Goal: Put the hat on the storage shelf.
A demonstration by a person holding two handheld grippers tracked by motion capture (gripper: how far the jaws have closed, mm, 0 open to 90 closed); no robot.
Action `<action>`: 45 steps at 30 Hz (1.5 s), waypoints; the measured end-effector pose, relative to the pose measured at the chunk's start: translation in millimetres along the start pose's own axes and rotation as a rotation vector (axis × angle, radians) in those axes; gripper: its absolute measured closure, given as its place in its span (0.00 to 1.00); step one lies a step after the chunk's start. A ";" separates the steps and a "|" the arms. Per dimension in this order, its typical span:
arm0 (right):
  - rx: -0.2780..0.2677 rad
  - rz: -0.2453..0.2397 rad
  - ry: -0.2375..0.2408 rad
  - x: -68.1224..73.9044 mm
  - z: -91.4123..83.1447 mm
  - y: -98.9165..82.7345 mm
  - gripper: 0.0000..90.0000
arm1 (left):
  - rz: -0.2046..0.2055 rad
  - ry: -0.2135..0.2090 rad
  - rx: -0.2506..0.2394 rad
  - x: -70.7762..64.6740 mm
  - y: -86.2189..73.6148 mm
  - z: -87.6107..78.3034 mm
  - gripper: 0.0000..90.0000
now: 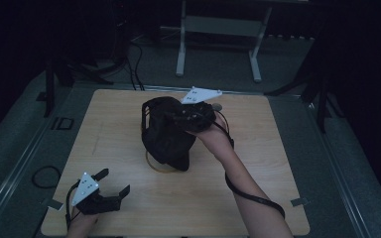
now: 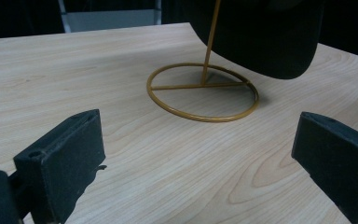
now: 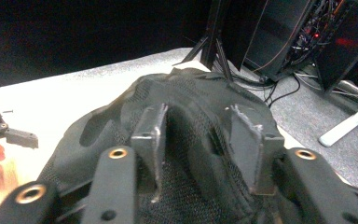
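1. High view puts a black cap at the middle of the wooden table, perched on a thin gold wire stand whose ring base peeks out from under the cap's near edge.

2. At the cap's far right side, the right gripper comes in from the person's right forearm. In the right gripper view its jaws stand apart, pressed down onto the mesh crown of the cap, with a ridge of fabric rising between them; they are not closed on it, so I judge this a grasp about to be made, not one made.

3. The left gripper sits near the table's front left corner, well apart from the cap, its jaws spread wide and empty. From its own view the stand lies straight ahead: a flat ring with a crossbar and an upright rod rising into the cap, which overhangs the ring.

4. The relation that matters: the cap sits directly under the right gripper, and the stand's rod runs vertically, so lifting the cap off would likely call for a straight upward pull. The right hand is plainly the nearer one.

5. No containers are on the table; the stand is the only thing bearing anything, and it bears the cap.
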State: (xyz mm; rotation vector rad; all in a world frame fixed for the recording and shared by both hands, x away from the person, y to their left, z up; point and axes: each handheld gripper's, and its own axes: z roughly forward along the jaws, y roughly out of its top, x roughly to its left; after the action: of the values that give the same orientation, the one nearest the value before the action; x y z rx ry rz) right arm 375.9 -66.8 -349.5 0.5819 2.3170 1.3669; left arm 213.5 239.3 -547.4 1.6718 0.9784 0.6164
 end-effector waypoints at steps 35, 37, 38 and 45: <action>-0.030 0.066 0.026 -24.0 -51.6 -49.6 0.14 | -0.011 -0.009 0.002 -1.8 -1.6 1.1 0.03; -0.021 0.065 0.020 -25.6 -55.6 -55.7 0.14 | -0.013 -0.008 0.001 -1.7 -1.7 1.1 0.03; -0.017 0.067 0.020 -26.0 -57.3 -59.0 0.14 | -0.010 -0.008 0.003 -1.7 -1.7 1.2 0.03; -0.003 0.074 0.018 -27.9 -67.5 -85.6 0.15 | -0.008 -0.010 0.005 -2.7 -2.2 2.2 0.03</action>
State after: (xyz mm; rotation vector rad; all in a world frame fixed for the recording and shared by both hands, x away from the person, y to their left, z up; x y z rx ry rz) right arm 350.9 -168.2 -391.6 0.6635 2.3291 1.4137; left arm 213.1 236.1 -550.0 1.6734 0.9791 0.6000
